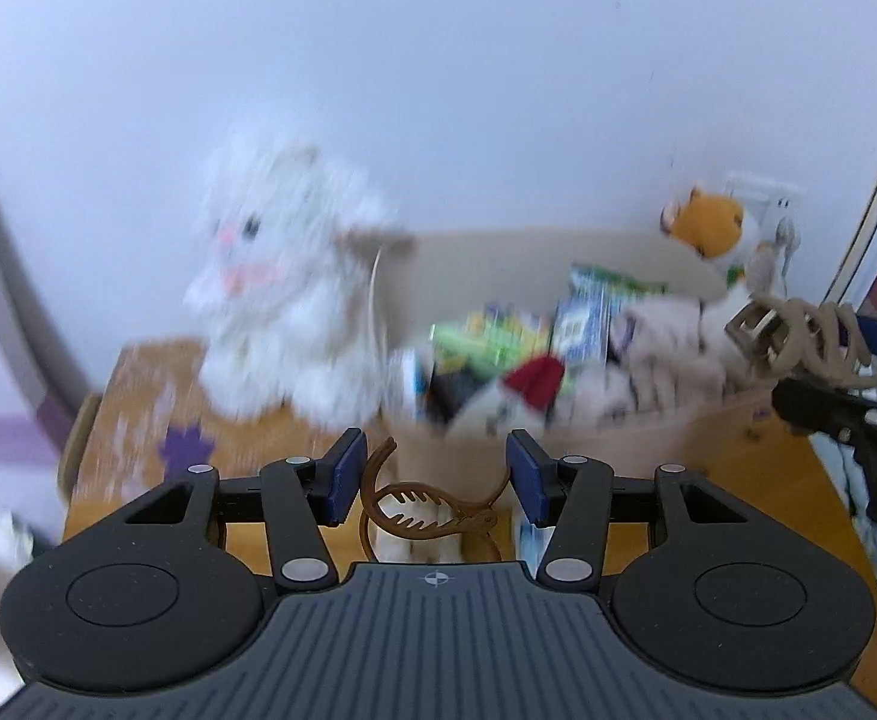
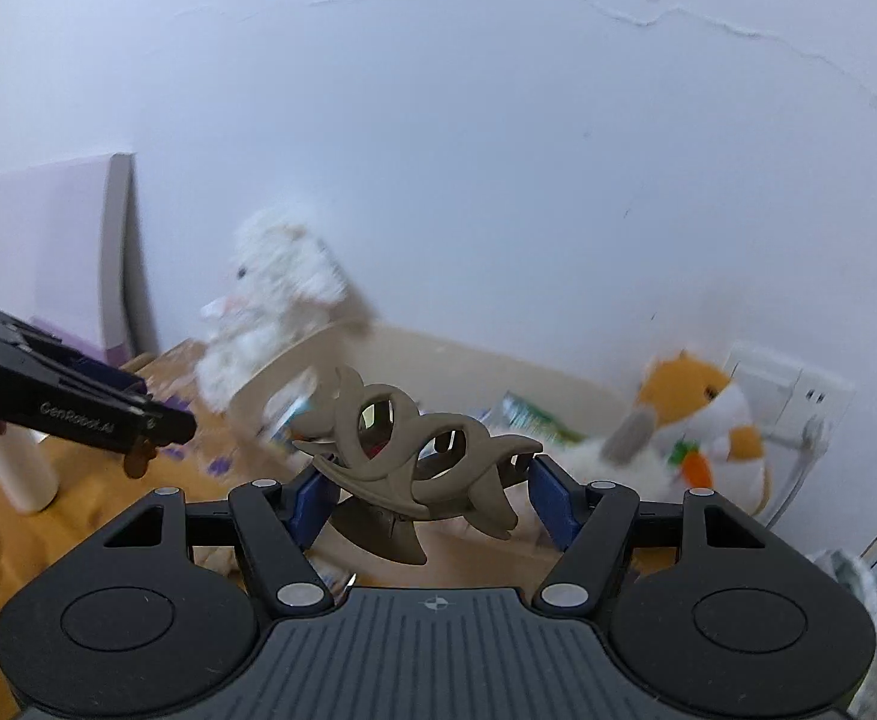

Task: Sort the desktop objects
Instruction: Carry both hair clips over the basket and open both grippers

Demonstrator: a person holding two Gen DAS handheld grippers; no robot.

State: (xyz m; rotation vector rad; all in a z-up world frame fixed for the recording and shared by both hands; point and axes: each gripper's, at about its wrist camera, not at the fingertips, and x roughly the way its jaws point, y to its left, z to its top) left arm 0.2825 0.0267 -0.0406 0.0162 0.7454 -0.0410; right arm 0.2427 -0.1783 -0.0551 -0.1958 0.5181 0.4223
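My left gripper (image 1: pixel 435 480) is shut on a thin brown translucent hair claw (image 1: pixel 432 510), which spans the gap between the blue pads (image 1: pixel 342 474). My right gripper (image 2: pixel 432 498) is shut on a bigger taupe hair claw (image 2: pixel 414 450) with looped teeth. Both are lifted above the wooden table (image 1: pixel 768 492), in front of an open cardboard box (image 1: pixel 618 450). The left wrist view shows the right gripper (image 1: pixel 846 366) with the taupe claw (image 1: pixel 798 336) at the right edge. In the right wrist view the left gripper (image 2: pixel 156 432) reaches in from the left.
The cardboard box (image 2: pixel 438 354) holds several packets and soft toys. A white plush toy (image 1: pixel 282 300) stands left of it and an orange plush (image 1: pixel 708 222) leans at its far right by a wall socket (image 2: pixel 792 384). A white bottle (image 2: pixel 24 468) stands at the left.
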